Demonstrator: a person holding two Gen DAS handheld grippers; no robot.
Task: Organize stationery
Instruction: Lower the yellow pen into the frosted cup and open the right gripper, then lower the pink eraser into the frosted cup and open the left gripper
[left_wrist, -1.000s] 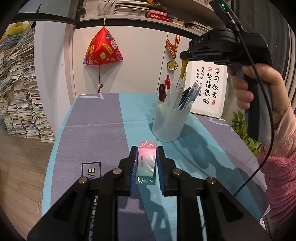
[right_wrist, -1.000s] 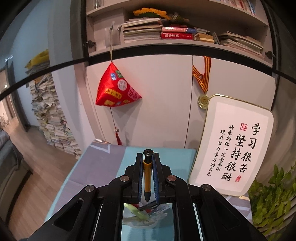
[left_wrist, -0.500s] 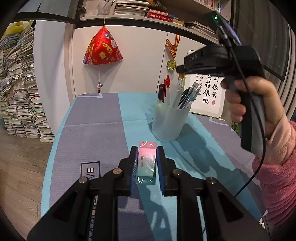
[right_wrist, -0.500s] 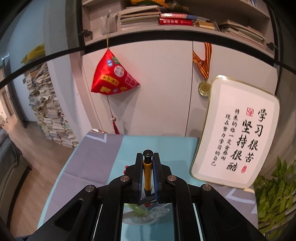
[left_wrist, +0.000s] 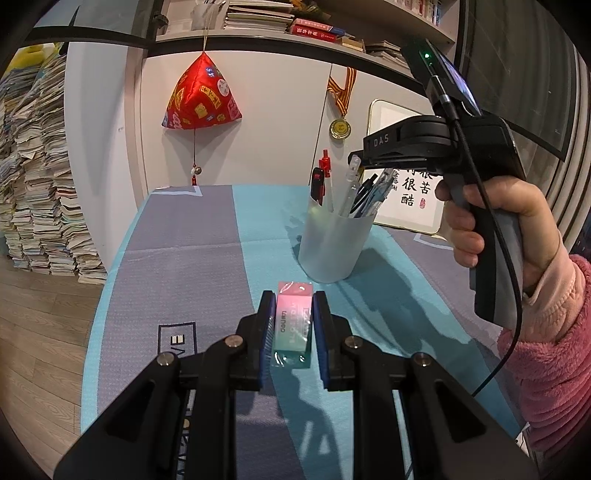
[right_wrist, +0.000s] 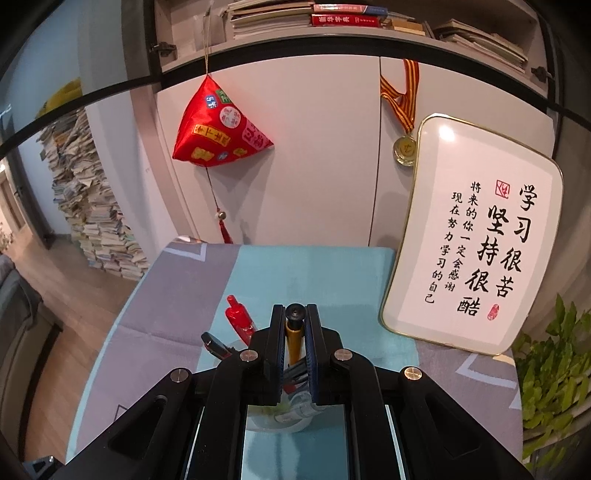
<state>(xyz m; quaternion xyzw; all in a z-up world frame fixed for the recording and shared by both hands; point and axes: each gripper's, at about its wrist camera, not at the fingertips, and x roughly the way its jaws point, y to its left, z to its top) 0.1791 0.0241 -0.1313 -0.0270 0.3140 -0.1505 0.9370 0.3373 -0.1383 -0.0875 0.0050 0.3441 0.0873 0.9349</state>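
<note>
My left gripper (left_wrist: 293, 321) is shut on a pink-and-green wrapped eraser (left_wrist: 293, 325), held low over the blue-and-grey table mat (left_wrist: 184, 236). A translucent pen cup (left_wrist: 334, 243) with several pens stands just beyond it. My right gripper (right_wrist: 294, 343) is shut on a yellow pen (right_wrist: 294, 339) with a black cap, held upright directly over the cup (right_wrist: 273, 417), whose rim shows below the fingers. In the left wrist view the right gripper's body (left_wrist: 436, 144) hovers above the cup; its fingers are hidden there.
A framed calligraphy board (right_wrist: 476, 236) leans on the wall at the back right. A red hanging ornament (right_wrist: 218, 129) and a medal (right_wrist: 404, 147) hang on the cabinet. A green plant (right_wrist: 554, 369) sits at the right. Stacked papers (left_wrist: 33, 177) stand left of the table.
My right gripper has come down and to the left with the yellow pen, now low over the cup. My left gripper has stayed still with the eraser.
</note>
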